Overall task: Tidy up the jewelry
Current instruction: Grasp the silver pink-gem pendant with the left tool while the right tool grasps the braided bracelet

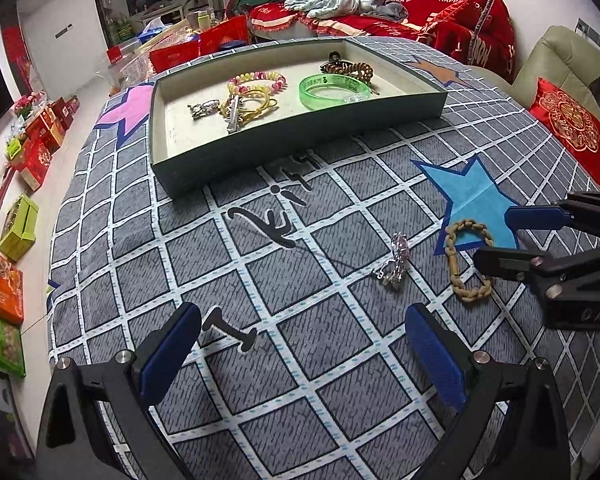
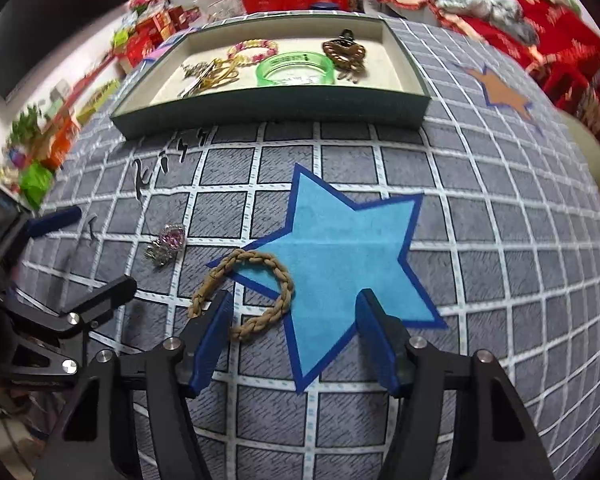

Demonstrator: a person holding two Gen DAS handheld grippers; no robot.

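Pick-up step: right gripper (image 2: 294,340), jaws apart, straddled the braided bracelet (image 2: 244,294); left gripper (image 1: 300,356) stood open, empty. Next: clamp, carry toward tray (image 2: 268,110) at 12 o'clock

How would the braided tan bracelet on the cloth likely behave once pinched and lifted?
The braided bracelet looks like woven cord lying in an uneven loop, so probably floppy and sagging. It appears light. Its rough weave likely grips the right tool's pads.

White walls (image 1: 72,16) are framing the room, red bedding (image 1: 420,4) is piling up at one o'clock, boxes (image 1: 40,140) are lining the pale floor (image 1: 60,120) at nine.
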